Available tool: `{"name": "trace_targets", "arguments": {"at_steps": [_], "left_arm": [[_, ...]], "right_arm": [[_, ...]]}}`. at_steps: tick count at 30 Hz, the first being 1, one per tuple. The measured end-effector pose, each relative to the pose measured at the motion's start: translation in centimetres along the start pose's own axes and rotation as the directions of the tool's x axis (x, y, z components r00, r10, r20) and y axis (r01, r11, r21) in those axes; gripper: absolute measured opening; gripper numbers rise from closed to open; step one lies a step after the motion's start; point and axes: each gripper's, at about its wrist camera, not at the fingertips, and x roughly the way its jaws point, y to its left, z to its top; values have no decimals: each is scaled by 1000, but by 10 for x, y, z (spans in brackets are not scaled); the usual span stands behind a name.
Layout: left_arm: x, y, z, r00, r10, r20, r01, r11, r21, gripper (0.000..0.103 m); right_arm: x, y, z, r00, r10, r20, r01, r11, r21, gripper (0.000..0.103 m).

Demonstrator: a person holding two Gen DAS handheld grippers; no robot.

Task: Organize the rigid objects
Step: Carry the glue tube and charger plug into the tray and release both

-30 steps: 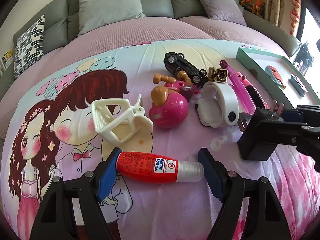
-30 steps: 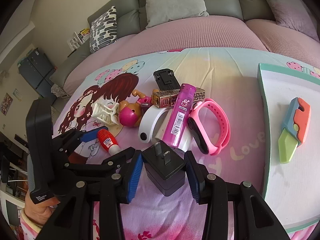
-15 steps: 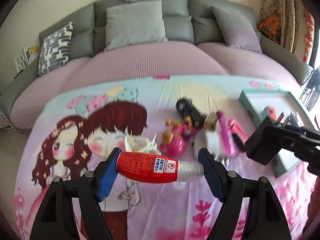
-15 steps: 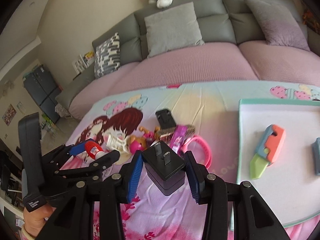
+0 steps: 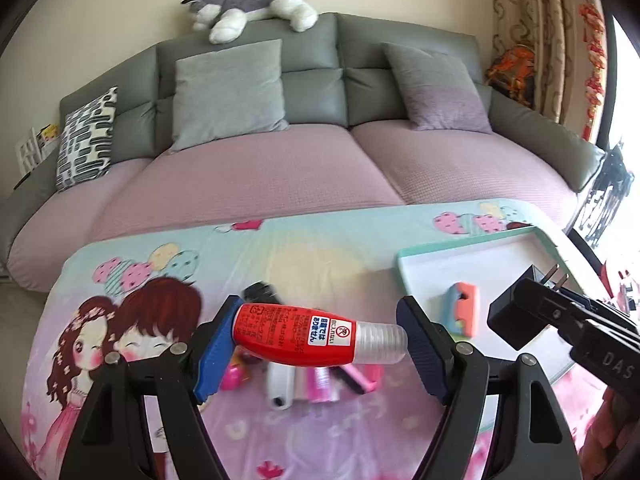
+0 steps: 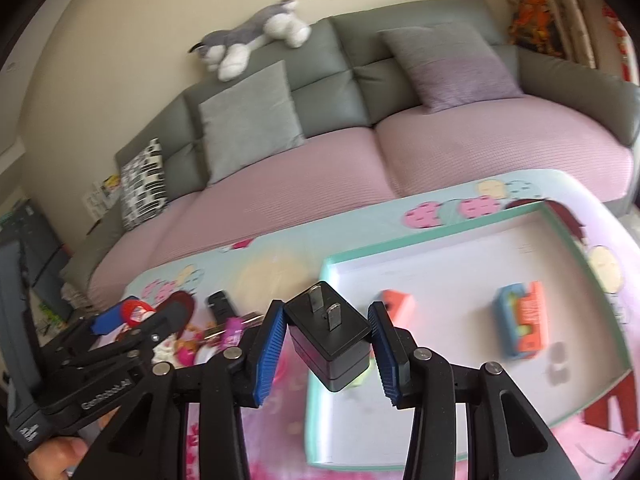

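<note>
My left gripper (image 5: 316, 344) is shut on a red glue bottle (image 5: 296, 336) with a clear cap, held crosswise above the cartoon-print cloth (image 5: 320, 252). Under it lies a blurred pile of toys (image 5: 304, 384), pink and white among them. My right gripper (image 6: 328, 344) is shut on a black plug adapter (image 6: 330, 340), prongs up, over the near left corner of the teal-rimmed tray (image 6: 432, 236). Two orange-and-blue toys (image 6: 522, 320) (image 6: 400, 308) lie in the tray. The left wrist view shows the adapter (image 5: 516, 316) at the right, before the tray (image 5: 460, 242).
A grey sofa with pink seat covers (image 5: 280, 168) and cushions stands behind the table, a plush dog (image 5: 248, 4) on its back. Curtains (image 5: 540, 40) hang at the right. A hand (image 6: 52, 456) holds the left gripper's handle.
Both grippers have risen from the cloth with the bottle and the adapter still gripped. The views have tilted up toward the sofa. The right gripper has shifted right, to the tray.
</note>
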Motion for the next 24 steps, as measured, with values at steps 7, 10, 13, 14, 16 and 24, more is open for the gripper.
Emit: {"name": "trace_targets", "arguments": {"at_steps": [7,10,13,14,16,24], "left_arm": [[16,-65,6,995,-101,-17,101,994,41,79],[24,-94,4,990,-138,-35,141,987,73,79],[30,-121,2,983,-179,-40,182,978,104,79],[32,-130,0,980,-193,-45,197,974,114,79],[38,-144,-6,976,-208,-65,215,967,137,79],[67,-157,-20,964,-233,-127,248,961,118,79]], "right_arm": [[-18,-65,8,970,-243,10,240,964,111,45],[-24,-94,8,941,-337,1,332,928,171,45],[-27,-112,7,929,-370,-14,365,907,209,45],[-28,-116,6,921,-389,-18,384,900,209,45],[-28,-121,4,902,-432,-24,428,882,198,45],[-19,-141,-4,871,-488,-60,489,846,213,45]]}}
